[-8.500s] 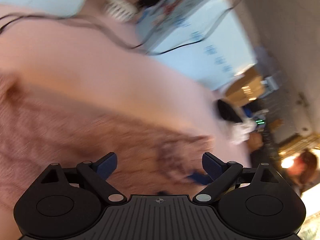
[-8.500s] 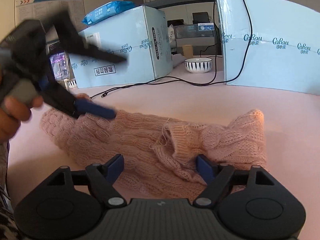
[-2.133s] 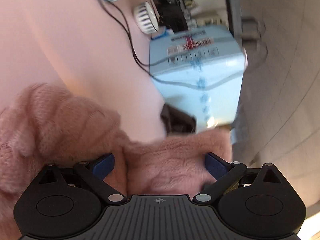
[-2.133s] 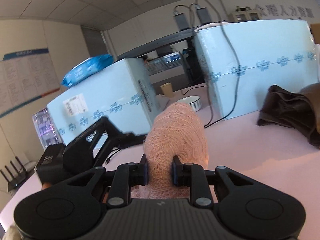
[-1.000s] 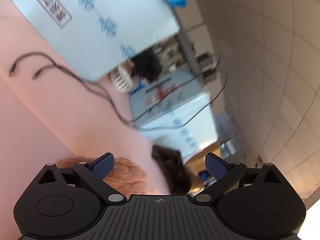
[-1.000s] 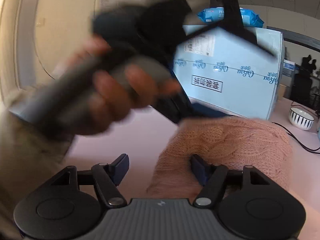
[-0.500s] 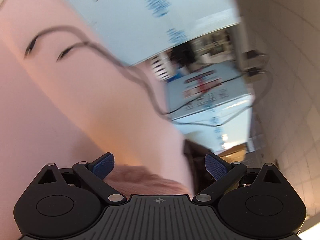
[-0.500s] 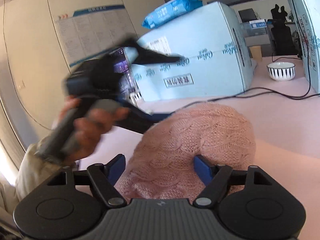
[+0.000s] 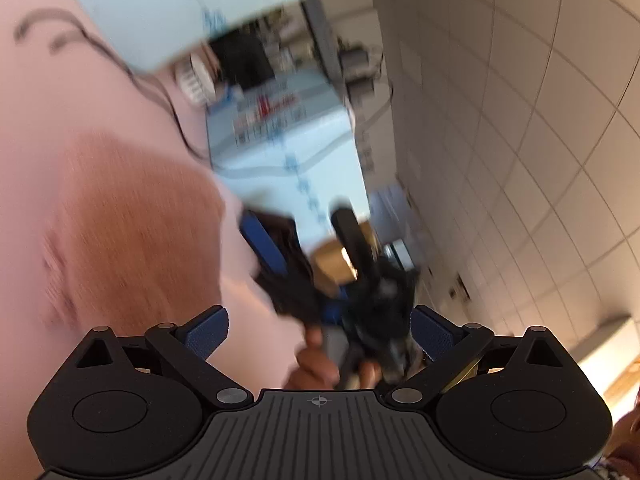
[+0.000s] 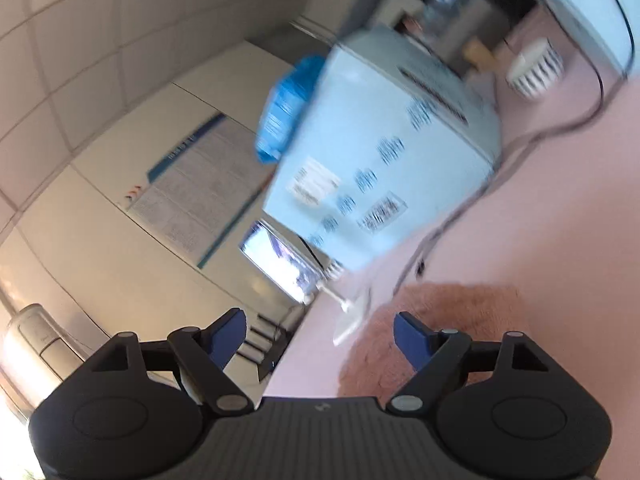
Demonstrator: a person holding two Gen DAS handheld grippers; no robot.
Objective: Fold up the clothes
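Note:
A pink cable-knit sweater (image 9: 132, 232) lies bunched on the pink table (image 9: 72, 104), blurred, left of my left gripper (image 9: 320, 326), which is open and empty above the table. The right gripper shows in the left wrist view (image 9: 304, 240), held in a hand, its jaws apart. In the right wrist view my right gripper (image 10: 320, 332) is open and empty, tilted, with the sweater (image 10: 460, 312) just beyond its right finger.
Light blue cartons (image 10: 384, 168) stand at the back of the table, with a black cable (image 10: 500, 172) and a striped bowl (image 10: 534, 68) between them. A small screen (image 10: 284, 264) on a stand sits at the table's left edge. Dark cloth (image 9: 288, 276) lies past the sweater.
Both grippers have swung away from the sweater and tilted sharply. The right gripper, shut on the sweater two seconds ago, has let it go, and the sweater lies on the table.

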